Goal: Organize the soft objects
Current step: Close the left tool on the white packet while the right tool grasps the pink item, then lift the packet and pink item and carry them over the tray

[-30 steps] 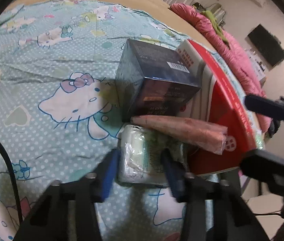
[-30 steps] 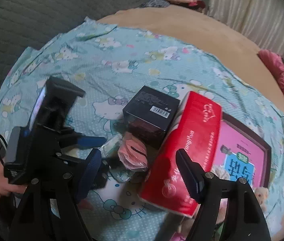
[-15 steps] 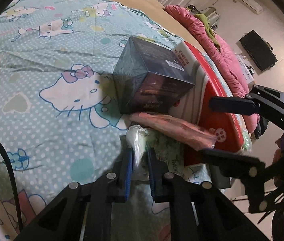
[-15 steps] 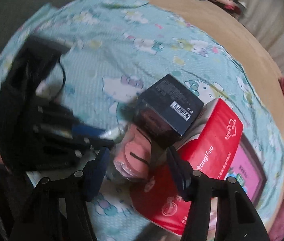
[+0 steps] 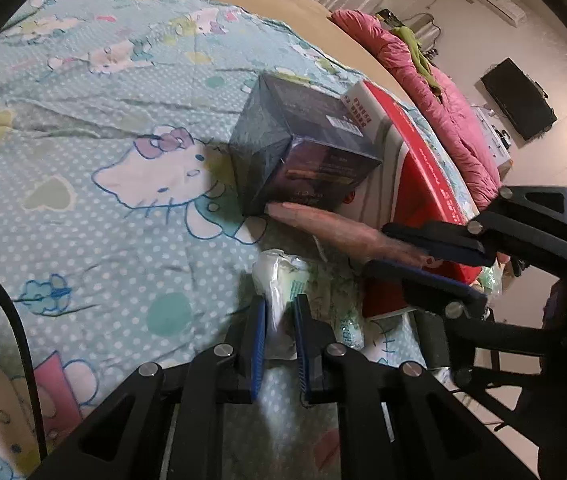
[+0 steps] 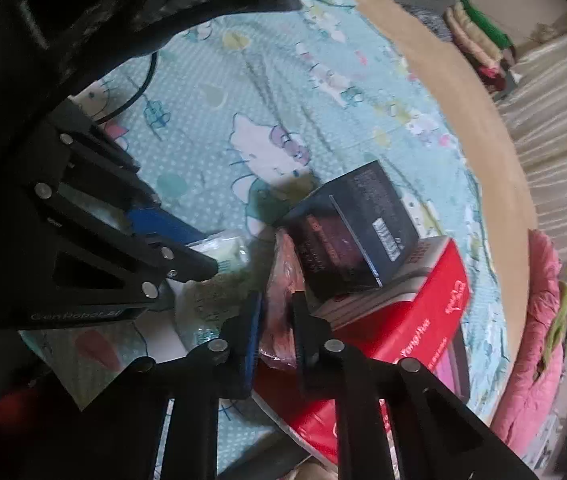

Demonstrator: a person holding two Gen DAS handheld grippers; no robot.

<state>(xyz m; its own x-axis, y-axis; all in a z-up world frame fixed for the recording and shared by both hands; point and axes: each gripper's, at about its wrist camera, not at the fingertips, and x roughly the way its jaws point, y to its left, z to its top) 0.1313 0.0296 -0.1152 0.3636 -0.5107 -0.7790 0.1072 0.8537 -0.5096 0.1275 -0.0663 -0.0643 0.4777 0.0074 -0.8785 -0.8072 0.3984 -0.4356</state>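
A white-green soft tissue pack [image 5: 283, 292] lies on the Hello Kitty bedsheet [image 5: 103, 184]. My left gripper [image 5: 279, 320] is shut on its near end; it also shows in the right wrist view [image 6: 207, 256]. A flat pink soft packet [image 5: 335, 228] lies beside a dark box [image 5: 303, 152]. My right gripper [image 6: 276, 320] is shut on the pink packet [image 6: 281, 280], and it shows from the side in the left wrist view [image 5: 415, 256]. A red tissue pack [image 6: 411, 328] lies under the dark box [image 6: 355, 232].
A pink quilt [image 5: 435, 92] lies along the bed's far edge. A pink-covered book [image 6: 453, 364] lies beyond the red pack. A black cable [image 5: 11, 312] runs at the left. Folded clothes [image 6: 479, 36] are stacked far off.
My left gripper has closed on the tissue pack. My right gripper came in from the right and closed on the pink packet.
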